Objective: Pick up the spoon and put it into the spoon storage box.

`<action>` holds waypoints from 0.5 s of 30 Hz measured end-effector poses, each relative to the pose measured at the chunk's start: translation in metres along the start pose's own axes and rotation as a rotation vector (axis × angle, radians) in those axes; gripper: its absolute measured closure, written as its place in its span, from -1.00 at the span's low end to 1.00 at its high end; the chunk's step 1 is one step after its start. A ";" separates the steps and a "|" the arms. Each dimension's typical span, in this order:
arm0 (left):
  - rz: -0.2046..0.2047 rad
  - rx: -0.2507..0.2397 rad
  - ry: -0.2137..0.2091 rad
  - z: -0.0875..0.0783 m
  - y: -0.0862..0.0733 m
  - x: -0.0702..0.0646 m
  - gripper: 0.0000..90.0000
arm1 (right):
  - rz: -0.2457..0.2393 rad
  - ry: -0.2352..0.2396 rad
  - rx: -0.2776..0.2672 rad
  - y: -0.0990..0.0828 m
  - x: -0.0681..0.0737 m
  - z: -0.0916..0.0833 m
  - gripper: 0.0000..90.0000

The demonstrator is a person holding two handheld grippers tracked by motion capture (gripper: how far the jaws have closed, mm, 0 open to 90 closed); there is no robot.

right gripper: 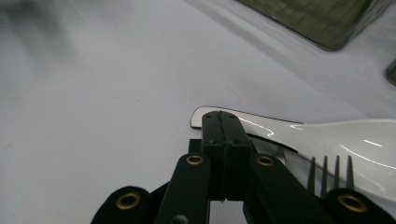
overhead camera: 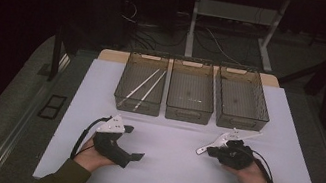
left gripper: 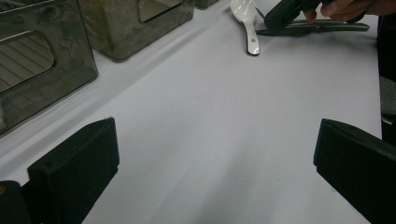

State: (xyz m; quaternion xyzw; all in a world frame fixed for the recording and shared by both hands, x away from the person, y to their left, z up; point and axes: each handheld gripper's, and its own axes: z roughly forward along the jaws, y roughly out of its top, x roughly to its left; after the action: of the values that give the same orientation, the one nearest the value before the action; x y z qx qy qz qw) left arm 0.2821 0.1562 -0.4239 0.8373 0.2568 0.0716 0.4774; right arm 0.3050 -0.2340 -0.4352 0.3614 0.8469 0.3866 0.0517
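A white ceramic spoon [right gripper: 336, 140] lies flat on the white table, and my right gripper [right gripper: 222, 121] stands with its tips over the handle end. Its jaws are shut pad to pad, with nothing visible between them. The tines of a dark fork [right gripper: 329, 170] show just right of the jaws, above the spoon. In the left gripper view the spoon [left gripper: 250, 28] and fork [left gripper: 327, 27] lie under the right gripper [left gripper: 273, 21]. My left gripper [left gripper: 215, 172] rests open over bare table. The high view has the left gripper [overhead camera: 134, 142], right gripper [overhead camera: 214, 151] and spoon [overhead camera: 201, 150].
Three smoky clear bins stand in a row at the table's far side: left bin [overhead camera: 137, 103] holding two white chopsticks [overhead camera: 146, 86], middle bin [overhead camera: 188, 112], right bin [overhead camera: 242, 119]. The white table [overhead camera: 162, 172] stretches between the bins and the person's hands.
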 end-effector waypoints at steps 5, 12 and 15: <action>0.007 0.000 -0.006 0.001 0.000 0.000 -1.00 | -0.008 -0.001 0.017 0.002 0.001 0.007 0.99; 0.001 -0.002 -0.008 0.000 0.000 0.000 -1.00 | -0.023 -0.013 0.030 0.006 0.001 0.015 0.99; 0.002 -0.002 -0.008 0.000 0.000 0.000 -1.00 | -0.024 -0.012 0.030 0.007 0.001 0.017 0.99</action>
State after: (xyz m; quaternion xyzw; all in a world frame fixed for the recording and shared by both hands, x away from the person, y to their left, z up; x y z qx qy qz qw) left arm 0.2821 0.1556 -0.4239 0.8374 0.2541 0.0690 0.4790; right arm 0.3144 -0.2196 -0.4419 0.3542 0.8565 0.3713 0.0559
